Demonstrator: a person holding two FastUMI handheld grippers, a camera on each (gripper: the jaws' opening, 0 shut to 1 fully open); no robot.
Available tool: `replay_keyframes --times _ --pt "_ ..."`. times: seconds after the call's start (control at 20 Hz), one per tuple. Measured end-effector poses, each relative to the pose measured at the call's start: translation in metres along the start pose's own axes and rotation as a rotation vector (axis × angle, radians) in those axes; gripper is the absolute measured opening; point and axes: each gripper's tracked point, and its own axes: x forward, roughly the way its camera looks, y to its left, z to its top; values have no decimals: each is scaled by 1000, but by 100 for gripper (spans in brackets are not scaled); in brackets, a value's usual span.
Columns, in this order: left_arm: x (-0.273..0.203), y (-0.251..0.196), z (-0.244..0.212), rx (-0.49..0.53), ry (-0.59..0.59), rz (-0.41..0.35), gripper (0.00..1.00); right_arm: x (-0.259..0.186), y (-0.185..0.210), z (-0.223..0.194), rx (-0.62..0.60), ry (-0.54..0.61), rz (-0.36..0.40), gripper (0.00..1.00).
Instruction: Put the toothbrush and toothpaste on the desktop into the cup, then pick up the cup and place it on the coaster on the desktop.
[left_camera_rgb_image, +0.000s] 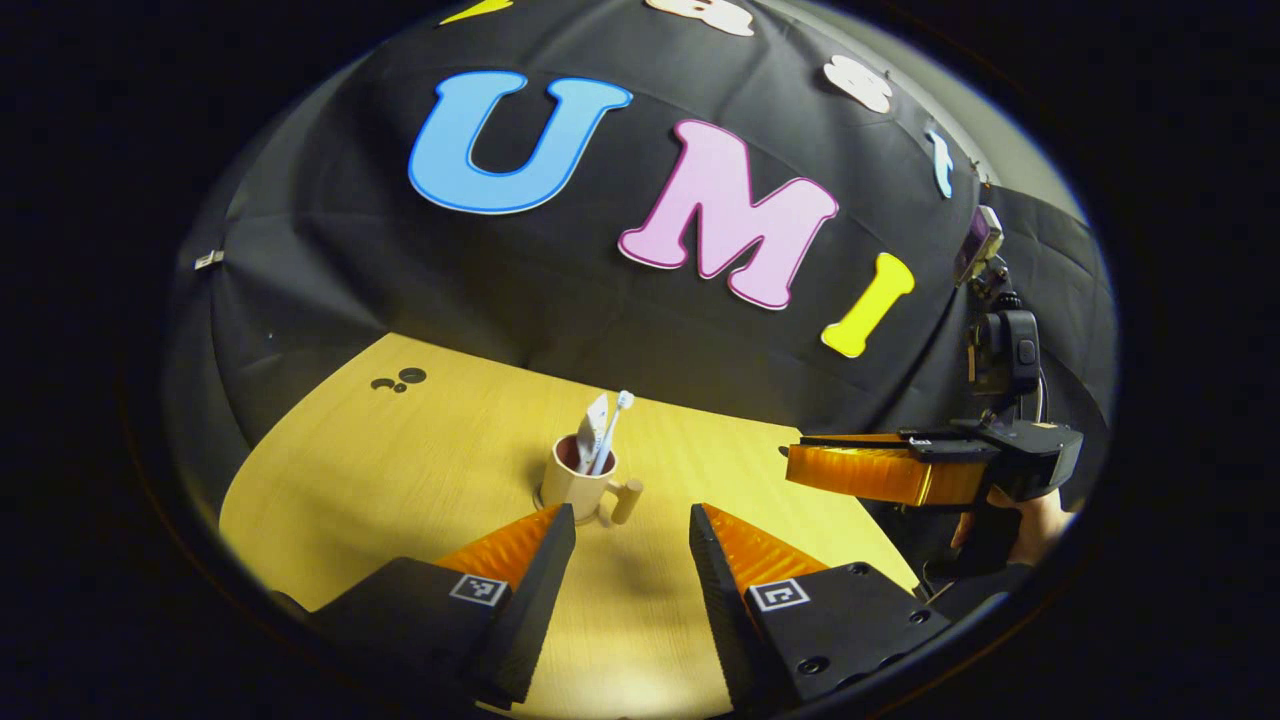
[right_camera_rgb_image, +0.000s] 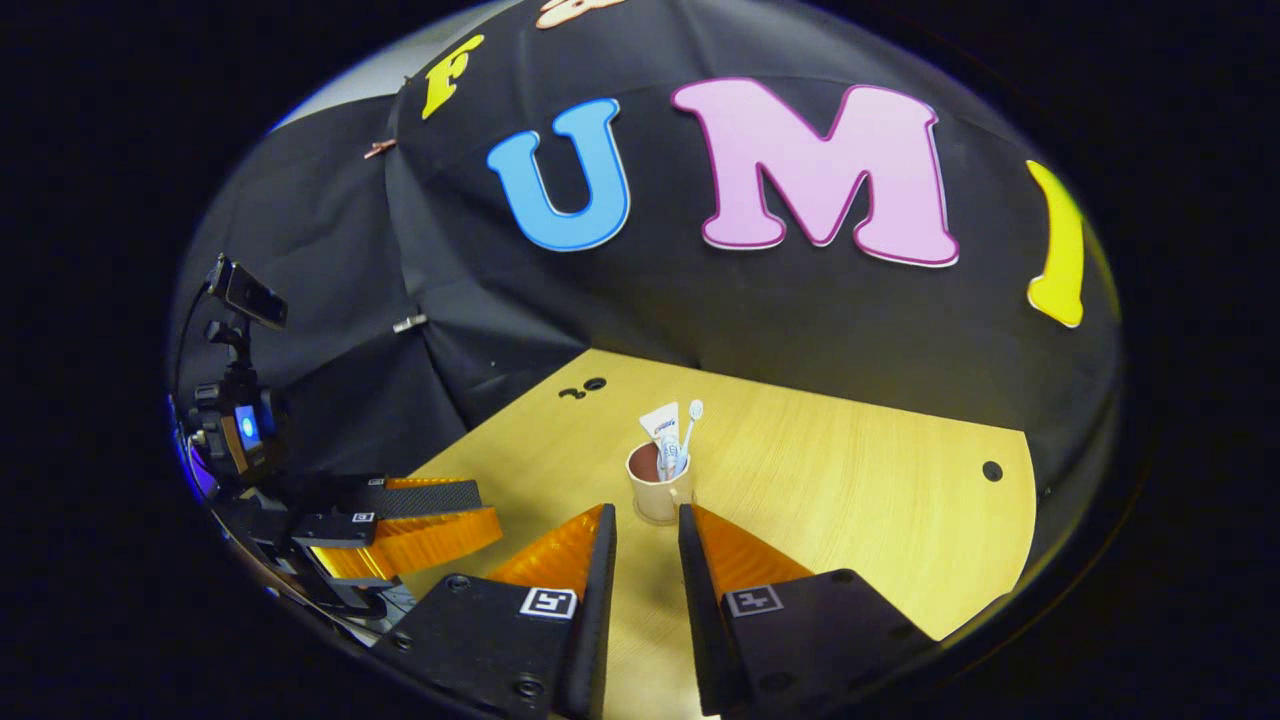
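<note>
A cream cup (left_camera_rgb_image: 575, 482) with a handle on its right stands upright on the wooden desktop (left_camera_rgb_image: 400, 470), on what looks like a thin pale coaster (left_camera_rgb_image: 541, 499). A white toothbrush (left_camera_rgb_image: 615, 425) and a toothpaste tube (left_camera_rgb_image: 594, 428) stick up out of it. My left gripper (left_camera_rgb_image: 632, 512) is open just short of the cup, holding nothing. My right gripper (right_camera_rgb_image: 645, 512) faces the same cup (right_camera_rgb_image: 658, 488) with a narrow gap between its fingers and nothing in it. It also appears at the right of the left gripper view as the right gripper (left_camera_rgb_image: 800, 462), held by a hand (left_camera_rgb_image: 1040, 520).
Small round holes (left_camera_rgb_image: 400, 380) mark the desktop's far left corner, and another hole (right_camera_rgb_image: 992, 470) sits near its right edge. Black cloth walls close in behind and beside the table. The left gripper (right_camera_rgb_image: 470, 515) hovers over the table's left edge in the right gripper view.
</note>
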Motion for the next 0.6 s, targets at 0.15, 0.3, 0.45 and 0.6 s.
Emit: replay_keyframes --times 0.15,0.3,0.45,0.6 --pt "-7 -16 0 16 11 -13 73 -23 -7 1 27 -42 -36 32" --pt "-12 -34 2 40 15 -37 73 -44 -14 -6 43 -56 -70 46" --pt "-16 -46 1 78 14 -54 73 -58 -21 -14 76 -66 -96 47" --pt "-18 -56 -2 119 22 -62 73 -69 -26 -18 97 -79 -115 44"
